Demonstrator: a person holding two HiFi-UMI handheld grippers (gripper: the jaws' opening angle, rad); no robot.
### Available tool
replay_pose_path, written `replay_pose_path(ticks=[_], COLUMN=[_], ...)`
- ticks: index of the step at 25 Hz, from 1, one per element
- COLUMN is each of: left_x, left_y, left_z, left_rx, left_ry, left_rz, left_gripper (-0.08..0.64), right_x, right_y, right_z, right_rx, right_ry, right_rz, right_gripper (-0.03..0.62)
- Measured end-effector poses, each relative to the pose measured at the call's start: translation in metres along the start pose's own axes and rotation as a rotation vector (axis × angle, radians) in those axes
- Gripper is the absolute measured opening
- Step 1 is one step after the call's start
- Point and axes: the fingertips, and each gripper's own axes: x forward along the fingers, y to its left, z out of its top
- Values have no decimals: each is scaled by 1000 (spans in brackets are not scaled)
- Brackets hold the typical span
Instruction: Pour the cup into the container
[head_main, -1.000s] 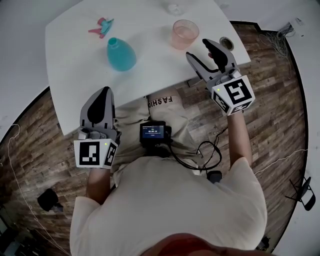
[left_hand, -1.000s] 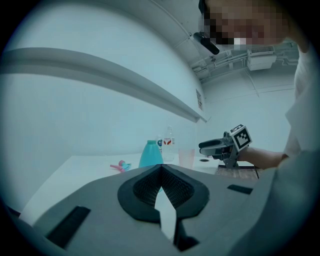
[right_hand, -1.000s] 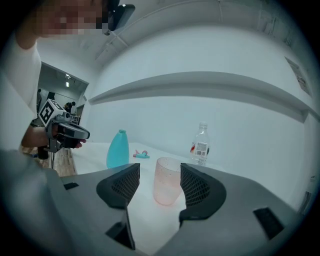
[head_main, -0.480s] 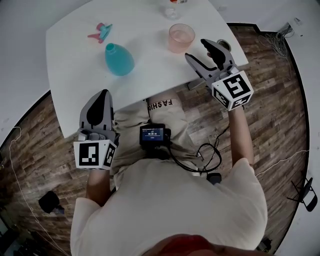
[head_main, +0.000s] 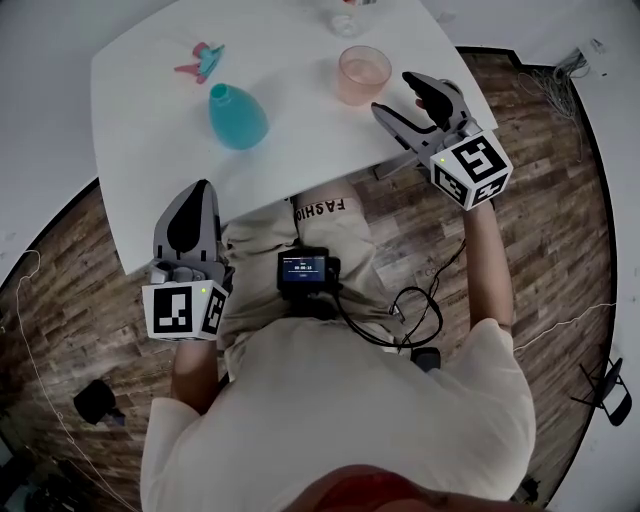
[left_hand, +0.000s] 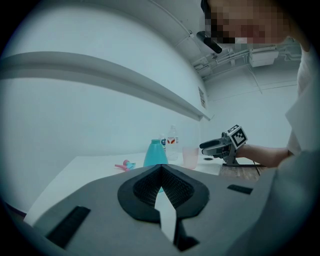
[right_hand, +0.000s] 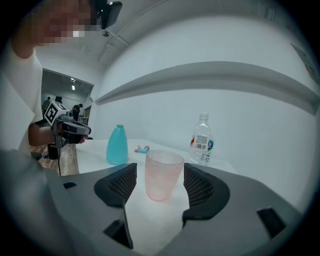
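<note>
A pink translucent cup (head_main: 362, 72) stands upright on the white table (head_main: 290, 140), right of a teal bottle-shaped container (head_main: 237, 110) with no cap. My right gripper (head_main: 398, 95) is level at the table's right edge, just short of the cup. Its jaws have just been opening and are open. In the right gripper view the cup (right_hand: 162, 172) stands framed between the pads (right_hand: 120, 185) with gaps on both sides, untouched. My left gripper (head_main: 197, 195) is shut and holds nothing, off the table's near edge; in its own view the container (left_hand: 155, 152) is straight ahead.
A clear water bottle (right_hand: 201, 139) stands at the table's far edge behind the cup. A pink and teal sprayer head (head_main: 200, 58) lies far left of the container. A small screen device (head_main: 305, 268) sits on the person's lap, with cables on the wooden floor.
The right gripper's jaws have spread wider and it has edged slightly toward the cup. The left gripper has stayed where it was, shut.
</note>
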Motion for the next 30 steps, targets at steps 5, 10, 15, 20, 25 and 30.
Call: replay_pose_path(ticks=[5, 10, 15, 20, 25, 30], left_x=[3, 4, 7, 7, 5, 2], left_y=[6, 8, 12, 14, 15, 18], left_z=[2, 2, 0, -6, -5, -6], left_rx=[17, 12, 26, 23, 23, 16], left_ry=[-8, -4, -7, -3, -3, -1], left_rz=[5, 5, 15, 21, 26, 35], left_gripper=[12, 12, 12, 12, 12, 12], right_x=[7, 10, 18, 23, 29, 35], right_y=[-2, -1, -7, -9, -9, -10], right_z=[-2, -7, -4, -9, -12, -15], right_rx=[7, 11, -14, -22, -29, -22], right_ry=[0, 20, 16, 39, 44, 50], right_rz=[26, 50, 73, 117, 180, 226], right_gripper=[301, 316, 324, 344, 359, 364])
